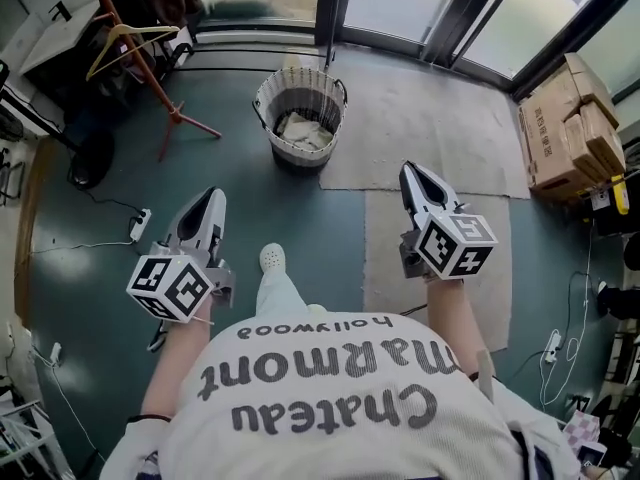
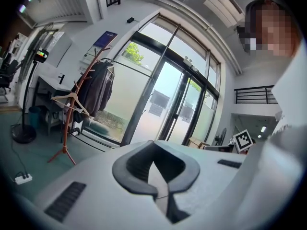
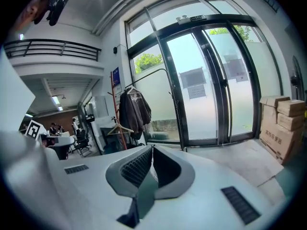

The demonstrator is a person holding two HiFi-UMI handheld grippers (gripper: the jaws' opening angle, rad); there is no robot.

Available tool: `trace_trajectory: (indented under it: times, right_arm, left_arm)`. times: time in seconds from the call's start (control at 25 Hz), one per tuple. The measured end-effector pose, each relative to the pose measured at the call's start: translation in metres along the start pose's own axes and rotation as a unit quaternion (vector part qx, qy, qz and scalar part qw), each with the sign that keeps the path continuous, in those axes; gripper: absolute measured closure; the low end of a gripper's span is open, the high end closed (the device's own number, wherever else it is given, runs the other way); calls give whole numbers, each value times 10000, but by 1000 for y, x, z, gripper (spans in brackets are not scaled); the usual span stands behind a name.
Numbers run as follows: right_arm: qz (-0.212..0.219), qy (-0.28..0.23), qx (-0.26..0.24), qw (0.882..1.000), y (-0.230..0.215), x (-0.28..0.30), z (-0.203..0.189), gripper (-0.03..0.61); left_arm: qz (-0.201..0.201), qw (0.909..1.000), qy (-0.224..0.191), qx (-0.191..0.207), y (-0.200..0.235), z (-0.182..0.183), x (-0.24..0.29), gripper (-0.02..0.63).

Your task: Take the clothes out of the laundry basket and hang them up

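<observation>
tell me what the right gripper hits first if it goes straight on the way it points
Nothing close: the right gripper aims just right of the laundry basket, over the floor mat toward the glass doors. Tilted slightly down, it likely meets the mat or the doors' base first; depth is unclear.

Teal floor [image 1: 90,198], a white-and-grey striped laundry basket [image 1: 285,148] with pale clothes [image 1: 303,130], a red coat stand [image 1: 130,33], and white left gripper [image 1: 212,196] and right gripper [image 1: 408,171] bearing black-and-white marker squares.

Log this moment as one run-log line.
stage: no garment picked yet | left gripper: shut, empty | right gripper: shut, empty | laundry basket: on floor ahead, clothes inside | wooden hanger: on coat rack, bare
</observation>
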State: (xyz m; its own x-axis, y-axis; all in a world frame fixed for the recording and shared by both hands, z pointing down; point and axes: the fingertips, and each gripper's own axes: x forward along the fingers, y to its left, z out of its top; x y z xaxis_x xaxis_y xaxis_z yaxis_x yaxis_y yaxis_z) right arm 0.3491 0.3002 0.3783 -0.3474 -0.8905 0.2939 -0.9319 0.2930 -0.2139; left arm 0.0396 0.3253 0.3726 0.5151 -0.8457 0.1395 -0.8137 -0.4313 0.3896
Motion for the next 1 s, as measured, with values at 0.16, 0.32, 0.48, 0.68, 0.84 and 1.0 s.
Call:
trace_trajectory:
  times: [0.16,0.32,0.48,0.68,0.84,1.0]
  right_arm:
    - [-147,60,-16,9999,-5,44,14,545]
    - [-195,16,-168,9997,3,97,40,545]
    - [-197,56,-360,9991,13,145,60,545]
    - [-180,206,-307,9992,25,195,58,545]
    - [-78,539,-355,9979,31,232,42,545]
    - [-7,846,-241,9961,22,270,29,545]
  left_arm:
    - [-139,9999,0,24,31,21,43,604]
    - [-208,9997,-60,102,68,54,84,604]
    - [-115,9998,-169,34,110,88,119,604]
    - [155,9996,-5,230,158,99,145,604]
    - [216,9993,227,210,185,88,163,604]
    - [279,9987,437,18,206,75,186,604]
